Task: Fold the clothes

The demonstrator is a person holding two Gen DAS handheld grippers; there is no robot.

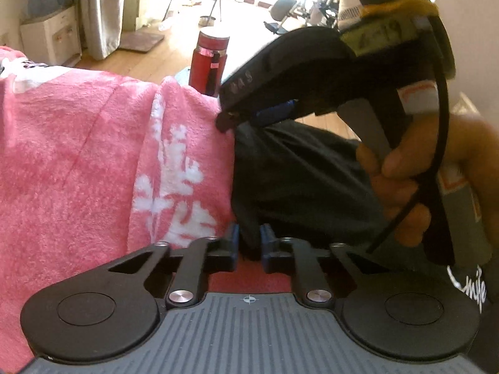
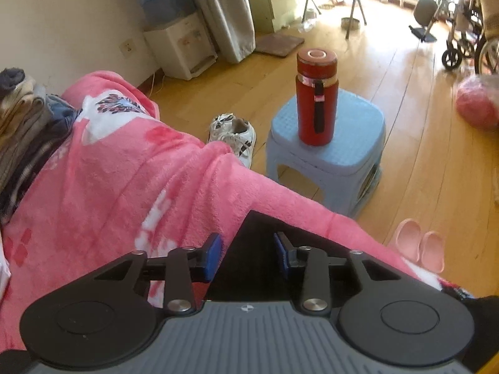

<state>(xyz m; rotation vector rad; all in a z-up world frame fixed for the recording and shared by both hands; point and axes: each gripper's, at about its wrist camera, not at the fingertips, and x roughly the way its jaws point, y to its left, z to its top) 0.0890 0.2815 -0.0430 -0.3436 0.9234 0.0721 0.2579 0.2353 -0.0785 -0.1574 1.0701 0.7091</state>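
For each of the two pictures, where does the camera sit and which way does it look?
Left wrist: on the left gripper, facing the black garment it pinches on the pink blanket; the right gripper and a hand show.
Right wrist: on the right gripper, looking over blanket toward the floor; only its fingers show.
Shared: blanket, garment, red bottle.

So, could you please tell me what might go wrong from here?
1. The left gripper pinches only a thin fold of the black garment, so it may slip out.
2. The right gripper looks open around the garment's corner and could miss it.
3. The bottle on the stool nearby might get knocked.
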